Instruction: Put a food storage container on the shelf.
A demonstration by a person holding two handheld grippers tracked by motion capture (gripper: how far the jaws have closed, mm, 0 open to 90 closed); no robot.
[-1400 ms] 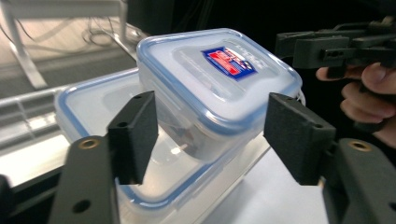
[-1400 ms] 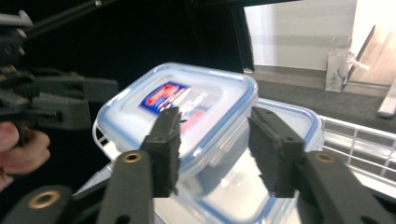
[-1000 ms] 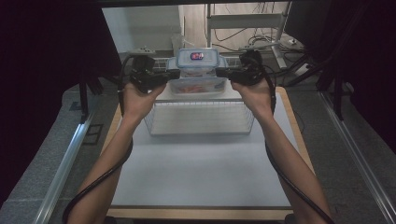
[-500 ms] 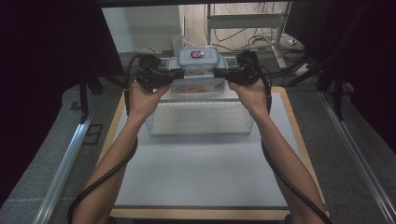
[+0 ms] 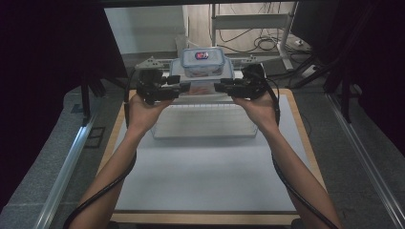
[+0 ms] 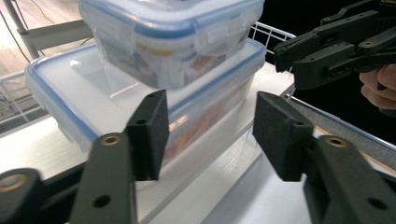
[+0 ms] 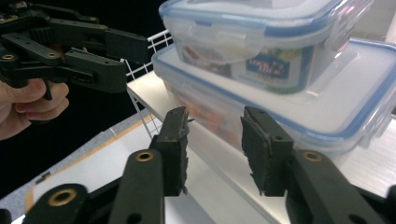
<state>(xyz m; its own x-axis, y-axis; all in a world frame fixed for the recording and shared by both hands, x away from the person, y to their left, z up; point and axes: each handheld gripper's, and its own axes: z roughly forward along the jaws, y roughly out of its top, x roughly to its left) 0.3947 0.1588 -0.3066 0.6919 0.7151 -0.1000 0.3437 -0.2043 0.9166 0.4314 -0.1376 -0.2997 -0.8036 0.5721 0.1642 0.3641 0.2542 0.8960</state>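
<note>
A stack of two lidded containers is being left on the clear shelf (image 5: 203,125) at the far end of the table (image 5: 205,181): the small container (image 5: 202,61) is sitting on the lid of the large container (image 5: 202,76), and both are resting without being gripped. The placing is judged as done, or nearly so, with only the drawing away of the tools being left.

The left gripper (image 5: 184,88) is being held at the left end of the large container, and its jaws have just been opening; in the left gripper view the left gripper (image 6: 208,135) is standing released, with the corner of the large container (image 6: 140,93) just beyond the gap and untouched by the pads.

The right gripper (image 5: 220,87) is being held at the opposite end, its jaws likewise just opening; in the right gripper view the right gripper (image 7: 212,151) is gaping free, just short of the large container (image 7: 289,107), with the small container (image 7: 252,42) above
</note>
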